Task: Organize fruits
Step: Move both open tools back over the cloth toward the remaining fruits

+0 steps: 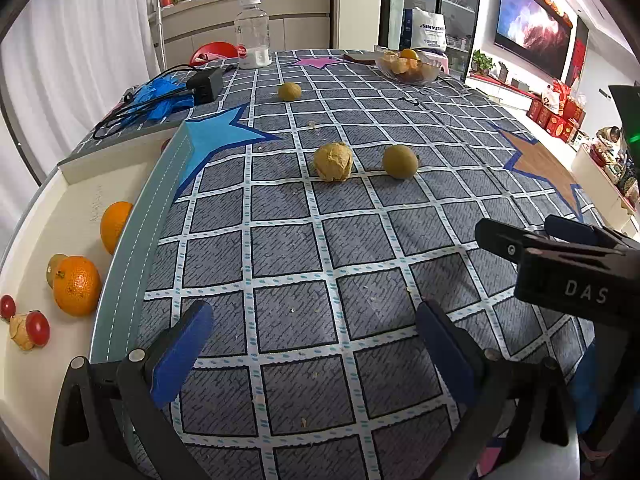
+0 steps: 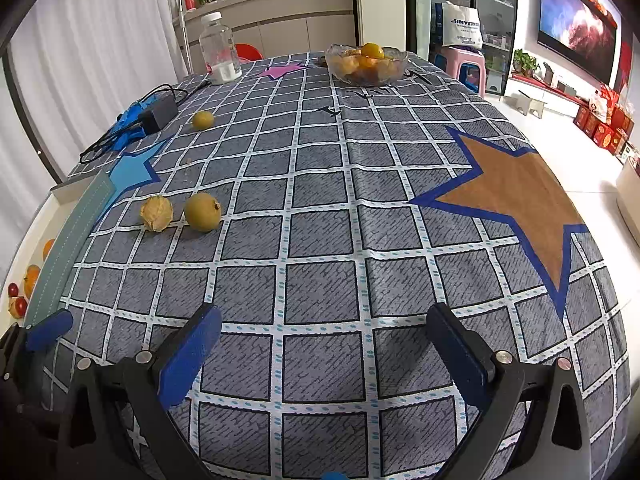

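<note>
Hovering low over the cloth (image 2: 320, 240), both grippers are empty: the left gripper (image 1: 316, 344) has its fingers spread wide, and so does the right gripper (image 2: 324, 344). Three fruits lie loose on the table: a husked fruit (image 1: 333, 161) just beside a smooth yellow one (image 1: 400, 161), and a third small fruit (image 1: 289, 91) farther back near the charger (image 1: 205, 85). The tray (image 1: 76, 196) sits off the table's left edge and already holds oranges (image 1: 77, 285) and small red fruits (image 1: 37, 328).

The likely step is to fetch one of the near pair. The husked one sits closest to the tray, so I would take it with the left gripper, straddling it from above and closing gently, since the papery husk probably crushes easily. Its neighbour is close; come in from the tray side to avoid nudging it into a roll.

The cloth between grippers and fruit is bare. The tray's raised rim (image 1: 132, 240) must be cleared on the way over. The bowl (image 2: 366, 66) and jar (image 2: 218, 50) stand well apart, at the far edge.
</note>
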Demonstrator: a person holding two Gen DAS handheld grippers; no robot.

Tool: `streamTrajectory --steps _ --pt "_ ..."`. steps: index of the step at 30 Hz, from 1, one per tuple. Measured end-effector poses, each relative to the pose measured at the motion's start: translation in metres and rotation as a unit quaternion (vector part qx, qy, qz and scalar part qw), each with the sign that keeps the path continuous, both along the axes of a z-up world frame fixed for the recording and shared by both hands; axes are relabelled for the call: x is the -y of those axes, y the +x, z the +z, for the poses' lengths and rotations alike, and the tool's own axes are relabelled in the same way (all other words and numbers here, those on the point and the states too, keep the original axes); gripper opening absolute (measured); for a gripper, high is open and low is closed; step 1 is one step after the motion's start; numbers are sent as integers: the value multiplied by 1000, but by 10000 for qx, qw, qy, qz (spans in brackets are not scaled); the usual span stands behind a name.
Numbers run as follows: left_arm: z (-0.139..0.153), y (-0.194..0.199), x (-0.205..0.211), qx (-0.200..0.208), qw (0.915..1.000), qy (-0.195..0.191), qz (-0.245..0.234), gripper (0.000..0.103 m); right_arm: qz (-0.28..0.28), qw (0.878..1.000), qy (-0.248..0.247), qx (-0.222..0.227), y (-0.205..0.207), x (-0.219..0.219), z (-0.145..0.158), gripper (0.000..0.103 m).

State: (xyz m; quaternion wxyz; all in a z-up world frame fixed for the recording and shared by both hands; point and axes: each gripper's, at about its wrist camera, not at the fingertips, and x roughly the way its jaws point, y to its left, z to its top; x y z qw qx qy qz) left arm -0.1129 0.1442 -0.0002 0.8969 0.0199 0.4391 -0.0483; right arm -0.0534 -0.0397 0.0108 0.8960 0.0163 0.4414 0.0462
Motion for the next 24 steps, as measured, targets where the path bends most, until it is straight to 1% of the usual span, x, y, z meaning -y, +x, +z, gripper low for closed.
streamTrajectory --steps 24 --pt "0 0 0 -17 10000 -17 -22 101 -2 10000 -70 -16 1 -3 -1 103"
